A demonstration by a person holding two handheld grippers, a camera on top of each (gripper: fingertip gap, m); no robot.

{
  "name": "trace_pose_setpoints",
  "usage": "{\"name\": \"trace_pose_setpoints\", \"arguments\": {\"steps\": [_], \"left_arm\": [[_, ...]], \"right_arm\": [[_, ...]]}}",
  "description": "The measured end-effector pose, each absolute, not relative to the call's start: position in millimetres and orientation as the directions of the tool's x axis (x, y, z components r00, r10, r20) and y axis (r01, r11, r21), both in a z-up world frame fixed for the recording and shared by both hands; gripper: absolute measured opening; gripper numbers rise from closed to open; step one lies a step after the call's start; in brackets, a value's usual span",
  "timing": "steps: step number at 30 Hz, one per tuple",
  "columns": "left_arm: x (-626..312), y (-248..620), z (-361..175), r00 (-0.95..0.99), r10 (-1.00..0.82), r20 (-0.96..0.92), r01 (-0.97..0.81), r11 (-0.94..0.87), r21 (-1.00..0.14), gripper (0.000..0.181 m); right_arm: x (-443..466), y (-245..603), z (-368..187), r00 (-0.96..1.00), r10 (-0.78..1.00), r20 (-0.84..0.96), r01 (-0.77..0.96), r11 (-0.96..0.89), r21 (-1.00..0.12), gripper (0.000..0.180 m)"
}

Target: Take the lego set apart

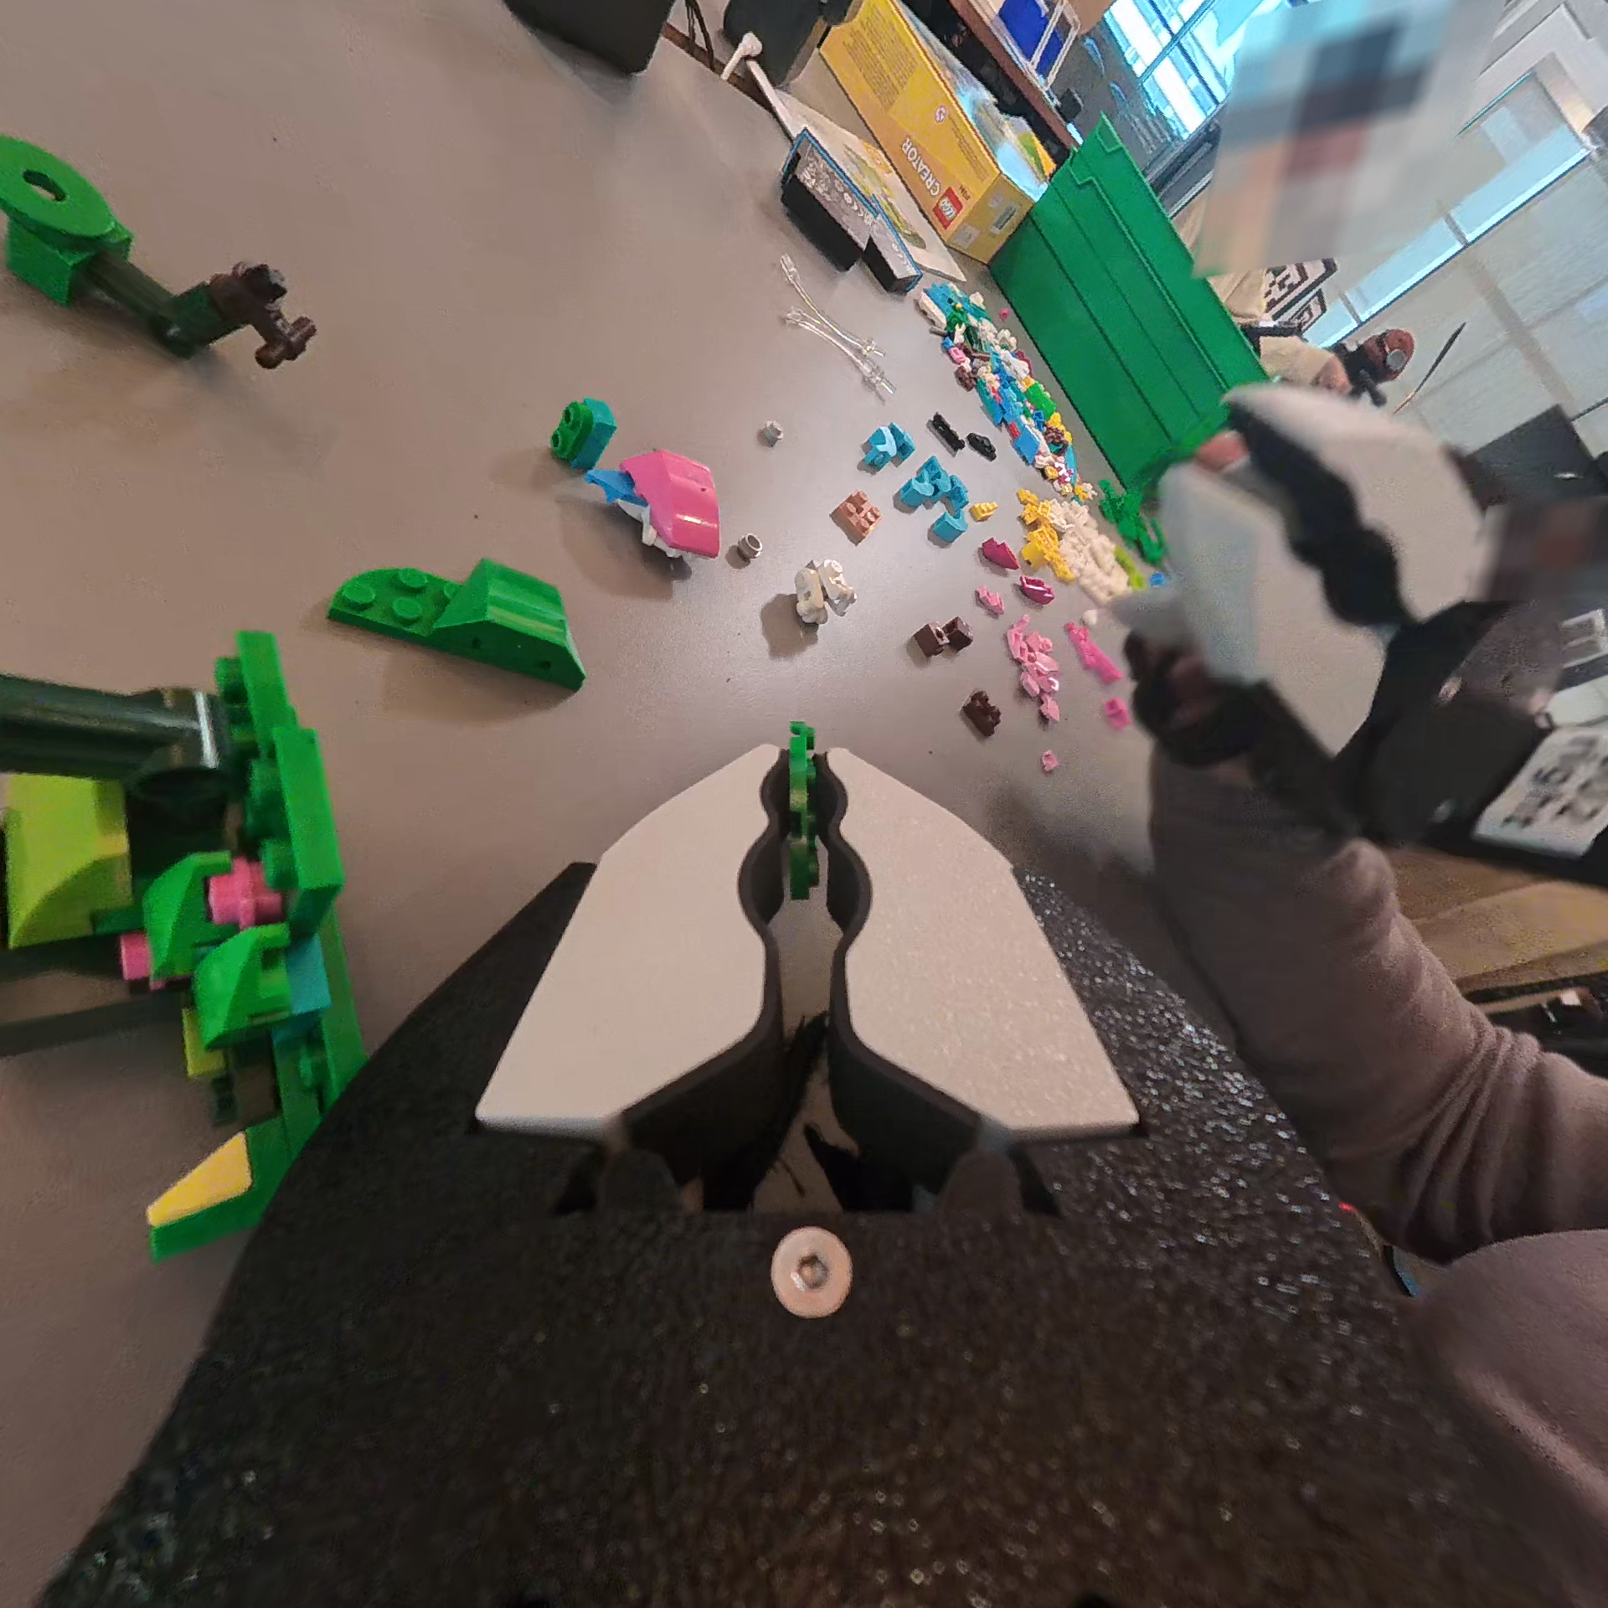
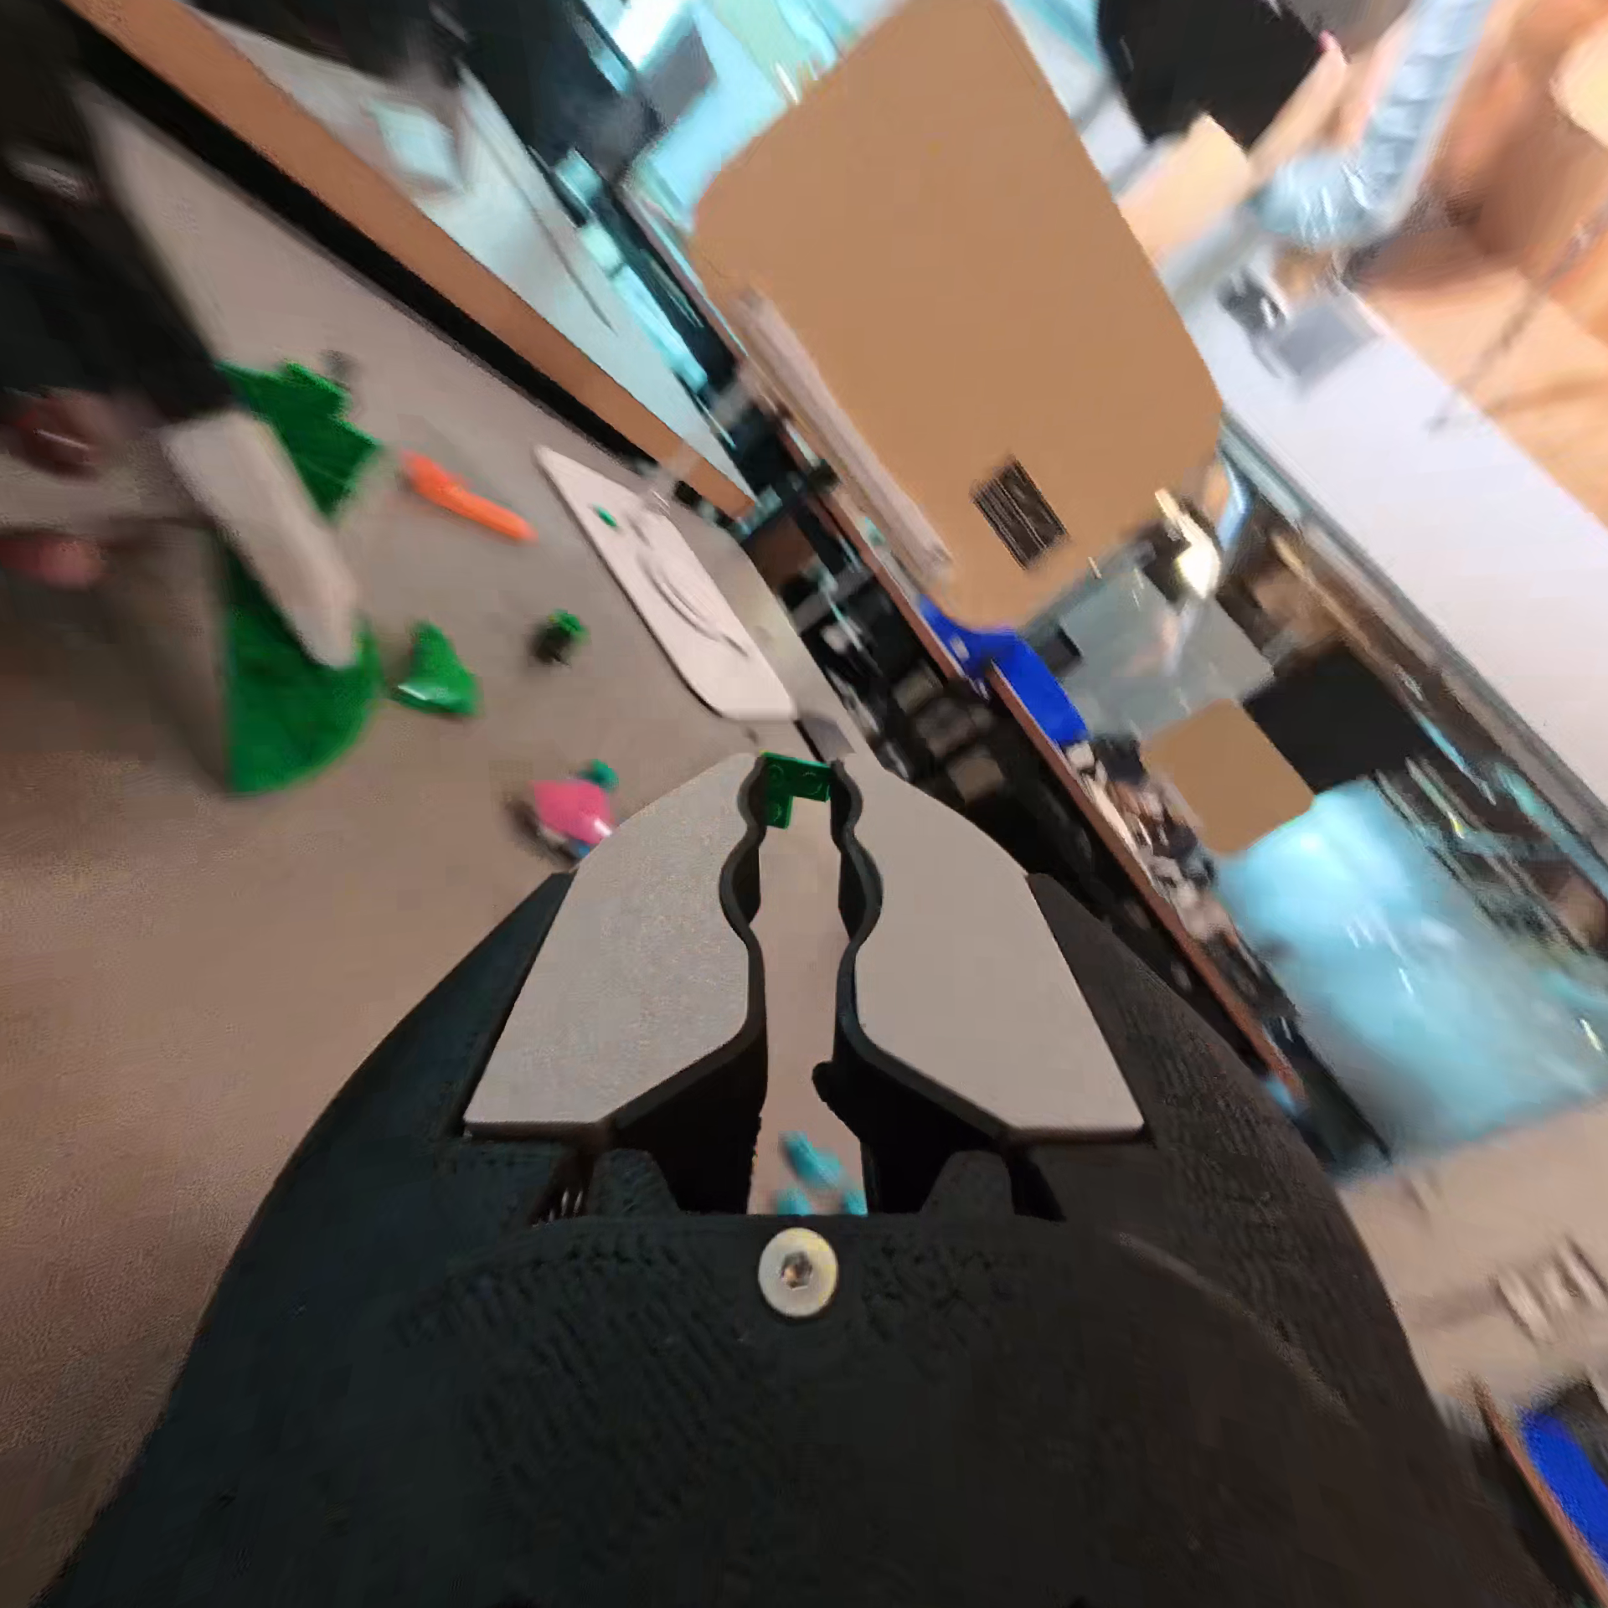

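Observation:
My left gripper (image 1: 802,766) is shut on a thin green lego piece (image 1: 802,822) held edge-on between its jaws, above the grey table. The remaining green lego build (image 1: 252,922) with pink and lime parts lies at the left edge. My right gripper (image 2: 796,774) is shut on a small green L-shaped lego plate (image 2: 793,787) at its tips. The right gripper also shows in the left wrist view (image 1: 1218,452), raised at the right above the loose bricks, and blurred.
Loose pieces lie across the table: a green wedge plate (image 1: 461,613), a pink and blue part (image 1: 670,500), a green stalk with brown end (image 1: 130,270), and several small coloured bricks (image 1: 1035,487). A green tray (image 1: 1122,296) and yellow box (image 1: 940,130) stand behind them. My right fingertips sit around 12 cm from my left ones.

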State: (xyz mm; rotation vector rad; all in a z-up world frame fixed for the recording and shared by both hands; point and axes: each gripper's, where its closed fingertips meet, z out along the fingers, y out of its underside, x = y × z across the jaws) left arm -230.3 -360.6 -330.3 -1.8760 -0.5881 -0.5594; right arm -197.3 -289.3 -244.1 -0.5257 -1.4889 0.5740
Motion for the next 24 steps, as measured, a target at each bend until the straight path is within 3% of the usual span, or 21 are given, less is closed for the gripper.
{"name": "trace_pose_setpoints", "arguments": {"steps": [1, 5, 8, 11, 14, 18, 21, 24], "left_arm": [[-230.3, -360.2, -330.3, 0.770, 0.140, 0.622, 0.628, -0.336, -0.702, 0.004], [-229.5, -359.7, -330.1, 0.770, 0.135, 0.623, 0.627, -0.338, -0.702, 0.004], [-229.3, -359.9, -329.6, 0.771, 0.133, 0.623, 0.627, -0.336, -0.703, 0.004], [-228.7, -359.7, -329.8, 0.768, 0.129, 0.627, 0.628, -0.339, -0.700, 0.004], [-229.0, -359.8, -329.7, 0.766, 0.130, 0.630, 0.632, -0.337, -0.698, 0.004], [-229.0, -359.9, -329.9, 0.764, 0.130, 0.633, 0.634, -0.339, -0.696, 0.004], [-228.8, -360.0, -329.6, 0.762, 0.128, 0.635, 0.635, -0.338, -0.694, 0.003], [-228.4, -360.0, -329.5, 0.762, 0.125, 0.635, 0.634, -0.340, -0.694, 0.004]], "right_arm": [[-186.3, -264.4, -234.6, 0.048, 0.667, 0.743, 0.031, 0.743, -0.669, 0.012], [-105.4, -139.6, -214.7, 0.241, 0.698, 0.674, 0.342, 0.589, -0.732, 0.011], [-27.1, -40.2, -227.6, 0.383, 0.786, 0.485, 0.538, 0.237, -0.809, 0.011], [32.1, 45.7, -248.1, 0.595, 0.778, 0.201, 0.509, -0.172, -0.843, 0.012], [59.7, 98.8, -288.9, 0.691, 0.723, 0.001, 0.489, -0.466, -0.738, 0.012], [70.7, 131.0, -322.7, 0.746, 0.664, -0.044, 0.483, -0.586, -0.651, 0.013], [67.9, 137.7, -325.7, 0.742, 0.670, -0.003, 0.507, -0.565, -0.651, 0.033], [67.0, 136.1, -321.8, 0.732, 0.681, 0.039, 0.538, -0.542, -0.645, 0.037]]}}
